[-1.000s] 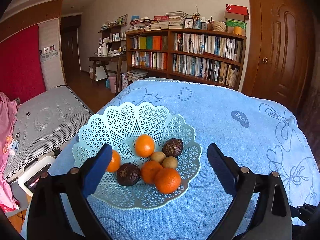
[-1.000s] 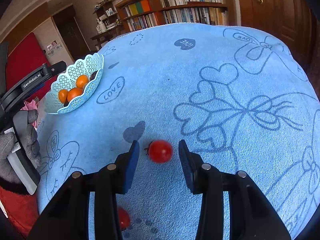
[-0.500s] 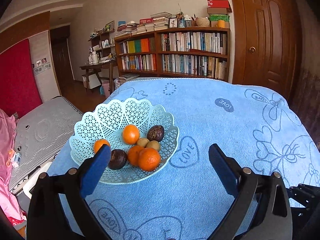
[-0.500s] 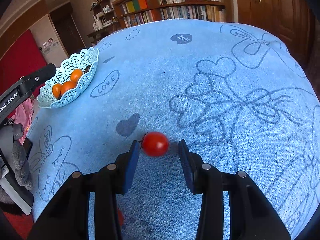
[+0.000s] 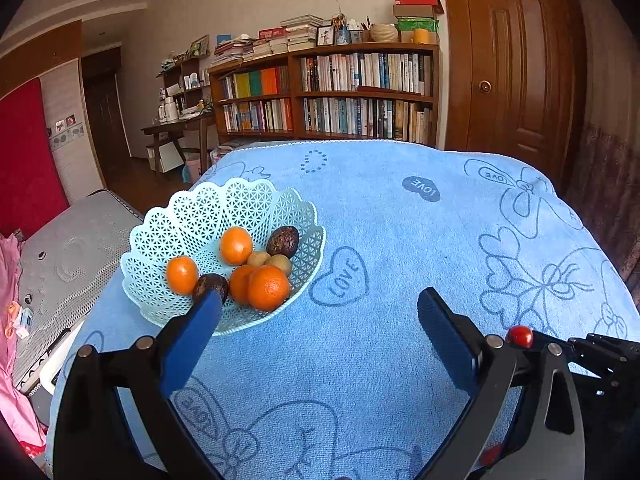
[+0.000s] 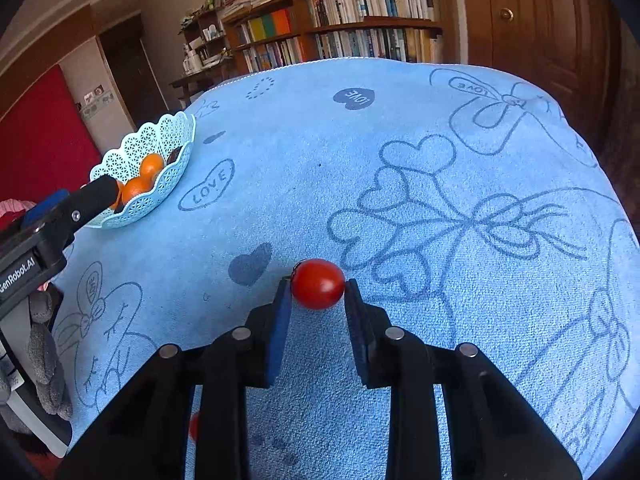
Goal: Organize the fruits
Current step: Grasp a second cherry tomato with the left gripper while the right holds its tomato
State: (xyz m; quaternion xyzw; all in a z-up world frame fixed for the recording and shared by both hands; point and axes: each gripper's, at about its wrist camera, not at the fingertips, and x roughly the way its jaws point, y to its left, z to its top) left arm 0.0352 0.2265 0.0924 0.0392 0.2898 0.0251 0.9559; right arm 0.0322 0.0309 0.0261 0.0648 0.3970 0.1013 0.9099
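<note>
Right gripper pinches a small red tomato at its widest girth, out at the pad tips, above the blue towel. Light, smooth-skinned, soft — likely to squirt free or bruise, so a gentle mid-body hold suits. Left gripper spread wide, empty, near the lattice basket.

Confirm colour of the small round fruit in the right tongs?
Red: the small round glossy tomato, pinched between the right tongs. Clearest in the right wrist view.
</note>
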